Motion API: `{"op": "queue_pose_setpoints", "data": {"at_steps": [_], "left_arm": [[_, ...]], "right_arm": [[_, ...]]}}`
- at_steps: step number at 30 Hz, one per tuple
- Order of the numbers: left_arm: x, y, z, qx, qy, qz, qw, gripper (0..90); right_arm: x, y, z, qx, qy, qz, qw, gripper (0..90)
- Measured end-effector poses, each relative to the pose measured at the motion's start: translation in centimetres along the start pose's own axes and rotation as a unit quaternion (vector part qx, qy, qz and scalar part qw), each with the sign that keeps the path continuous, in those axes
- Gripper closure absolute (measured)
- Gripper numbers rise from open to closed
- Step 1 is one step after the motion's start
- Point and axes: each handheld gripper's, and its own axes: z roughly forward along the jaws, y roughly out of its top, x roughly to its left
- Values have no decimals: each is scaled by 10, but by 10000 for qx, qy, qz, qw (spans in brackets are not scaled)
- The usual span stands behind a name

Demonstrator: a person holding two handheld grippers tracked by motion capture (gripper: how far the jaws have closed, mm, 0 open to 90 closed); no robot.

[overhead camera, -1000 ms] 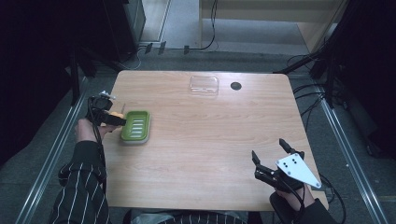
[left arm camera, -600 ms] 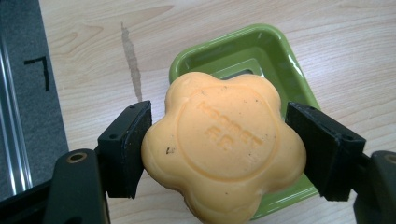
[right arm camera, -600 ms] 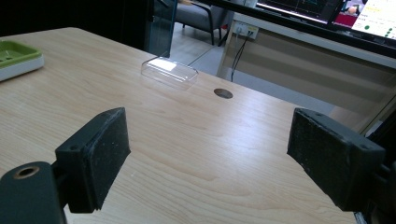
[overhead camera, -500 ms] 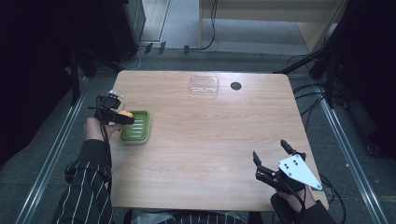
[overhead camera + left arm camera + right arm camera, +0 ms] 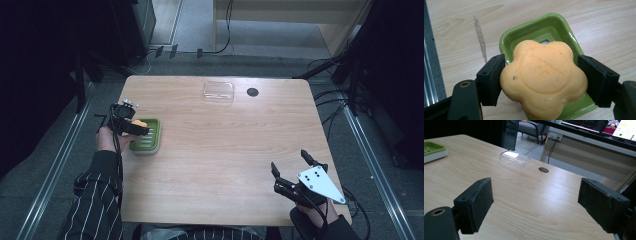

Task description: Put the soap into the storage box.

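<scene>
The left gripper (image 5: 541,82) pinches an orange soap (image 5: 543,77) shaped like a flower, one black pad pressed to each side, and holds it just above the green soap dish (image 5: 554,27) at the left edge of the table (image 5: 225,160). The dish has nothing in it (a slot shows in its floor behind the soap). Near the far edge lies a clear plastic lid (image 5: 218,92), also with nothing in it, beside a dark round hole (image 5: 252,92). The right gripper (image 5: 292,169) hovers over the near right corner, jaws spread wide with nothing between them.
</scene>
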Motion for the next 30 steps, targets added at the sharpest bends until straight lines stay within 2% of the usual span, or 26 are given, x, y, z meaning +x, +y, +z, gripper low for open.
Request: {"op": "queue_pose_setpoints", "data": {"at_steps": [10,17,23,30], "left_arm": [[1,1,10,-101,-50,-114,9999,259],[-4,4,19,4,-55,-40,10000,259],[-4,5,24,-52,-68,-25,10000,259],[-8,5,33,96,-53,17,9999,259]], "right_arm": [[0,0,0,2,1,-1,10000,133],[0,0,0,12,-5,6,10000,133],[0,0,0,3,0,-10,10000,133],[0,0,0,7,-2,-5,10000,133]]}}
